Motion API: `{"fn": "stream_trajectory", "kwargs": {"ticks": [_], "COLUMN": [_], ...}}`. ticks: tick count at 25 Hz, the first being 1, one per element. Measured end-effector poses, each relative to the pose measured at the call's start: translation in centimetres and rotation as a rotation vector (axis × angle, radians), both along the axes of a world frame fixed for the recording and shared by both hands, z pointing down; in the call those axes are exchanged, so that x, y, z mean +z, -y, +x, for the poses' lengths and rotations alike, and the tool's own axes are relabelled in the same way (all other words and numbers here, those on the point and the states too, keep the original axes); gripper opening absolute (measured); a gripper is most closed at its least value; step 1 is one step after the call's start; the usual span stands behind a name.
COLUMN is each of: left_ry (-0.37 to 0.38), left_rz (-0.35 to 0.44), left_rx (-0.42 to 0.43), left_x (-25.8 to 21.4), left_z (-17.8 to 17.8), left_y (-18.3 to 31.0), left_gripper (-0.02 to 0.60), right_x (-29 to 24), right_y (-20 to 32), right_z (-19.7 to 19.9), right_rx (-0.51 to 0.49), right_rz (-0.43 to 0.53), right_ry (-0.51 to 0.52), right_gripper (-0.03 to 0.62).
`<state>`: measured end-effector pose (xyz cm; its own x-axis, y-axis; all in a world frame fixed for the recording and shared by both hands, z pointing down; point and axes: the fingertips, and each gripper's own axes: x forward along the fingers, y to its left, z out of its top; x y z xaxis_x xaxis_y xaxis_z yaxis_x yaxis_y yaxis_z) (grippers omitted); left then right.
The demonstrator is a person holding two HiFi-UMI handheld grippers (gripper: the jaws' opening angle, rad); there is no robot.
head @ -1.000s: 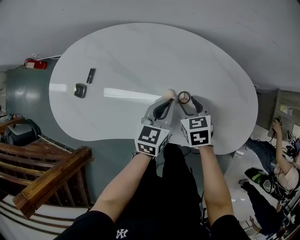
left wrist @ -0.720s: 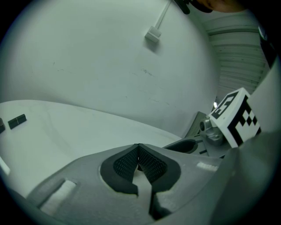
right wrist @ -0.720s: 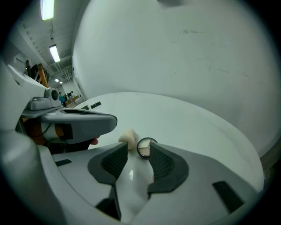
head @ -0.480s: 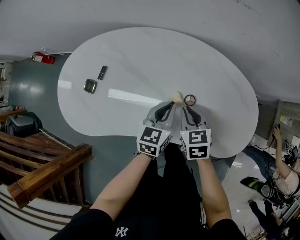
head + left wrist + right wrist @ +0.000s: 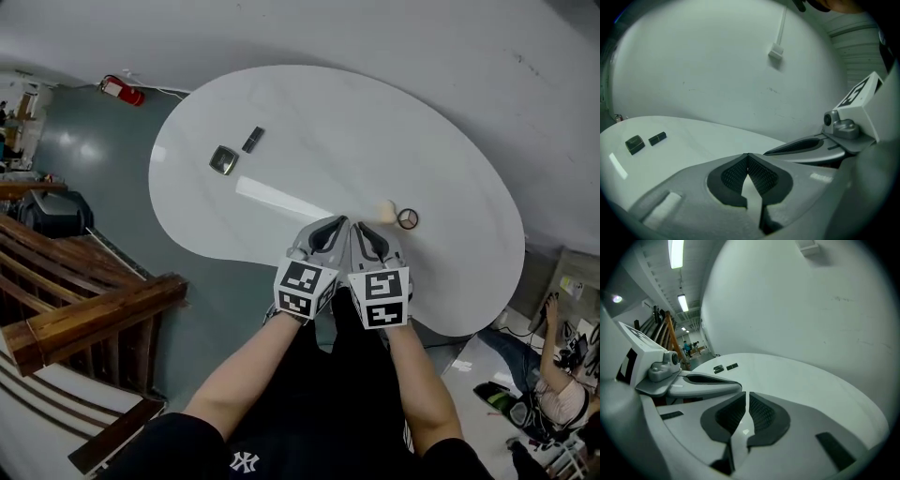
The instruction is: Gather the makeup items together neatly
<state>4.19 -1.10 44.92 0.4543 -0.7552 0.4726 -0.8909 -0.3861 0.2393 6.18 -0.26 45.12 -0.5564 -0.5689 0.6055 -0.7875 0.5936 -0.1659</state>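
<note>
The white, rounded table (image 5: 356,131) in front of me carries four small things. A square compact (image 5: 223,160) lies just beside a dark stick (image 5: 253,140) at the far left. A beige sponge (image 5: 387,211) sits just beside a dark-rimmed disc (image 5: 407,219) nearer me.

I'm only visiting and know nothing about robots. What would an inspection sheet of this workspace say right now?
Surface: white rounded table, glossy, mostly bare.
Job's things: dark square compact and small dark stick close together at the far left; beige sponge and black-rimmed round piece close together just ahead of the grippers; the two pairs lie far apart.
Clutter: nothing seen.
Grippers: left gripper, jaws together, empty; right gripper, jaws have just been closing, now together, nothing between them.
Cables: nothing seen on the table.
Surroundings: wooden railing, red fire extinguisher, person low at the right edge.
</note>
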Motion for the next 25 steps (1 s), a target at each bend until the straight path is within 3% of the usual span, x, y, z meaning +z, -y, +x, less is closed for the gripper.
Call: {"fn": "stream_trajectory", "kwargs": {"ticks": [8, 25], "left_ry": [-0.01, 0.0], "left_rz": [0.016, 0.013], "left_rx": [-0.089, -0.12], "left_x": [-1.1, -0.6], "left_z": [-6.6, -21.9], "left_y": [0.4, 3.4], "left_gripper": [0.009, 0.009], "right_x": [-1.6, -1.2], "right_y": [0.9, 4.3], "right_z": [-5.7, -20.9], "right_rx": [-0.064, -0.091], "right_rz": [0.031, 0.028], "right_ry": [-0.019, -0.038], "right_gripper": [0.034, 0.031]}}
